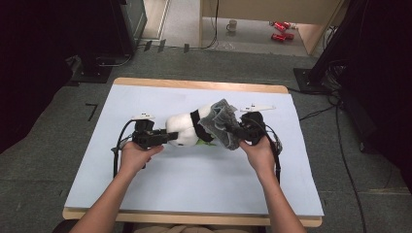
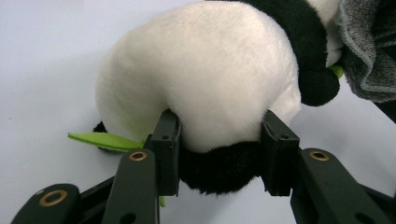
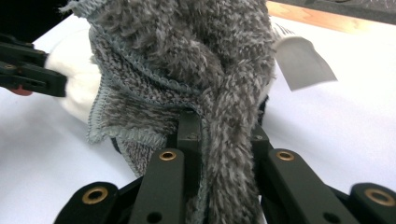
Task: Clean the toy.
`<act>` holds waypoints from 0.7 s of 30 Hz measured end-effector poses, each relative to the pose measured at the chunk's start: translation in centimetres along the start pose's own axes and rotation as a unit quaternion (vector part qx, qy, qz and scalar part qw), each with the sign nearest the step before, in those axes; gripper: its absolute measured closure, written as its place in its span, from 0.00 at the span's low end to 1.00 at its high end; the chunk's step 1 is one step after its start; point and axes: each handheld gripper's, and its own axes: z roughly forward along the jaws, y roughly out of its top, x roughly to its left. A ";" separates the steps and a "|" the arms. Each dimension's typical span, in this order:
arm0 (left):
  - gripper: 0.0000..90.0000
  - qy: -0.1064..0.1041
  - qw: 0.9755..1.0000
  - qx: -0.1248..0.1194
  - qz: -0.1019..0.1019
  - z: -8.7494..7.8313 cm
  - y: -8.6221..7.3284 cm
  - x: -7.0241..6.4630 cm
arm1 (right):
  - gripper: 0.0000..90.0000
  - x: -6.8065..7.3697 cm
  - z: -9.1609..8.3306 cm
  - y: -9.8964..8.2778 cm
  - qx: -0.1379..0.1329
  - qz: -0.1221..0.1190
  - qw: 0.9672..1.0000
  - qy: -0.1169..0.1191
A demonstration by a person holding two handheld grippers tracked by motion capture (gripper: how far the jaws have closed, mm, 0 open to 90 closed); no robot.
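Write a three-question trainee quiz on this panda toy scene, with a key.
1. True or false: the left gripper is clamped on the plush panda.
2. What does the right gripper hold? A) a green leaf B) the grey fuzzy cloth C) a mug
3. Fill in: in the high view, the cloth lies at the panda's ____ end.

Key
1. True: its jaws press into the white and black plush from both sides.
2. B: a bunched fold of the cloth is pinched between the jaws.
3. Right: it covers the end of the toy nearest the right gripper.
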 end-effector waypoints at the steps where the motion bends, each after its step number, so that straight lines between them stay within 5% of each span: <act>1: 0.64 -0.001 1.000 0.001 0.000 0.0 0.0 0.0 | 0.84 -0.2 0.0 -0.1 0.001 0.004 1.000 -0.001; 9: 0.64 -0.005 1.000 0.005 -0.002 -0.1 0.0 0.2 | 0.84 -1.7 0.1 -0.8 0.007 0.026 1.000 -0.002; 14: 0.64 -0.008 1.000 0.017 0.003 -0.6 -0.2 0.8 | 0.84 -3.4 -0.2 -1.2 0.023 0.032 0.998 -0.045; 18: 0.64 -0.009 1.000 0.017 0.001 -0.6 -0.3 0.8 | 0.84 -4.2 -1.5 -0.7 -0.010 0.063 0.998 -0.028; 21: 0.64 -0.011 1.000 0.016 0.004 -0.6 -0.4 0.8 | 0.84 -3.6 -2.6 0.2 -0.049 0.054 0.997 -0.016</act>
